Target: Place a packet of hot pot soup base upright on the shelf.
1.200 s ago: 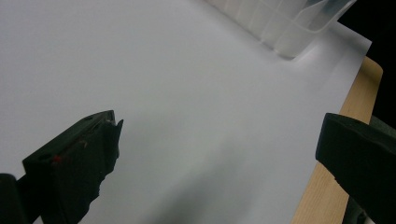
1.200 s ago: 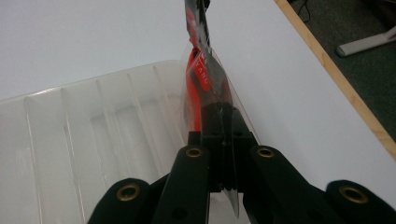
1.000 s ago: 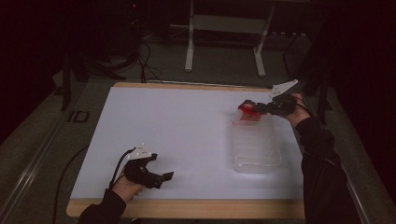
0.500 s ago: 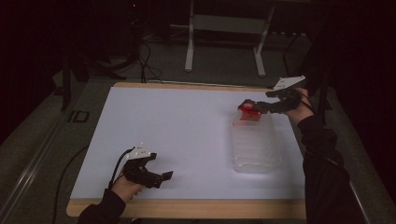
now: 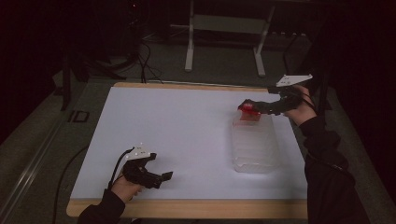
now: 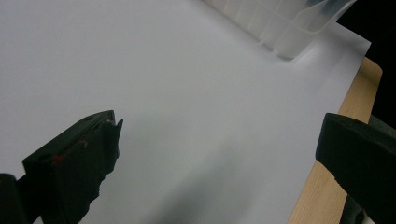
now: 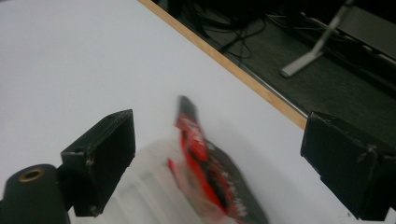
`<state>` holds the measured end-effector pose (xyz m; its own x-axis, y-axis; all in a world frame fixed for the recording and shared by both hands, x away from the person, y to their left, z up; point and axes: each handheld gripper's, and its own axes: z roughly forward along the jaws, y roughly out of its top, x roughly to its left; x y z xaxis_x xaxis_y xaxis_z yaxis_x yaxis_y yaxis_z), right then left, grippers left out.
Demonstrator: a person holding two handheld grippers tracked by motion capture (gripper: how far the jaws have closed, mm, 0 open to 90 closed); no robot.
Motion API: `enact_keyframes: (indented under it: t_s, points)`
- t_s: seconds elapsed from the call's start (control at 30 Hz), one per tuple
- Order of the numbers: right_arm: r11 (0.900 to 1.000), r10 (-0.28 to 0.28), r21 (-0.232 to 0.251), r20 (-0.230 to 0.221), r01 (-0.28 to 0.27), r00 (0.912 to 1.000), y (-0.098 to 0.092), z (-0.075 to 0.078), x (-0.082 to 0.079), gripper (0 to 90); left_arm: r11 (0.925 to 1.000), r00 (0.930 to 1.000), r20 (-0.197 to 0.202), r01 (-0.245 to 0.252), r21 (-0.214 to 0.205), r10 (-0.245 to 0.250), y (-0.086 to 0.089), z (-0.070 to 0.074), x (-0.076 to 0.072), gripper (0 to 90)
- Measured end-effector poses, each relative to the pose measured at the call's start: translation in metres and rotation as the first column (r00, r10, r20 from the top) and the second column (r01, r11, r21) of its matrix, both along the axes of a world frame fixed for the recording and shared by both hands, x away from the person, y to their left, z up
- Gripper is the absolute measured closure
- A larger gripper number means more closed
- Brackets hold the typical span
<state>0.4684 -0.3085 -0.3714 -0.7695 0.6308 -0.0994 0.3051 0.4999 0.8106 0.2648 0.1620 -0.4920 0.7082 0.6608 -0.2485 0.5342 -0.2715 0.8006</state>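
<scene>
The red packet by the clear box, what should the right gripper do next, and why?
Probably draw back: the right gripper is open, and the blurred red packet lies free between its jaws over the far end of the clear box. It seems already let go.

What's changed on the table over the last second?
The right gripper has risen slightly at the far end of the clear plastic box; its jaws now stand open with the red and black packet between them, apparently released. The left gripper stayed put, open, and the box did not move.
</scene>
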Motion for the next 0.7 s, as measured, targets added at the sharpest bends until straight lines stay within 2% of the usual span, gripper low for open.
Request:
enact_keyframes:
  t_s: [0.07,0.13,0.4,0.5,0.7]
  points:
    - [0.9997,0.003,0.023,-0.007,-0.002,1.0000,0.002,0.004,-0.004,10.2,1.0000,1.0000,0.000,-0.001,-0.003,0.001,0.000,0.000,0.000,0.0]
    - [0.9995,0.011,0.028,-0.004,-0.011,0.9999,0.003,0.005,-0.006,10.2,1.0000,1.0000,0.003,-0.001,-0.002,0.001,0.000,0.001,0.000,0.0]
    - [0.9967,0.067,0.047,-0.026,-0.066,0.9974,0.021,0.012,-0.032,10.2,1.0000,1.0000,0.009,0.004,0.001,-0.004,0.000,0.001,-0.001,0.0]
    - [0.9927,0.106,0.062,-0.039,-0.103,0.9936,0.028,0.011,-0.041,10.2,1.0000,0.9999,0.010,0.002,-0.002,-0.002,0.000,0.002,-0.002,0.0]
    - [0.9817,0.169,0.096,-0.038,-0.164,0.9849,0.042,0.006,-0.057,10.2,1.0000,0.9999,0.011,0.006,0.003,-0.006,-0.001,0.002,-0.002,0.0]
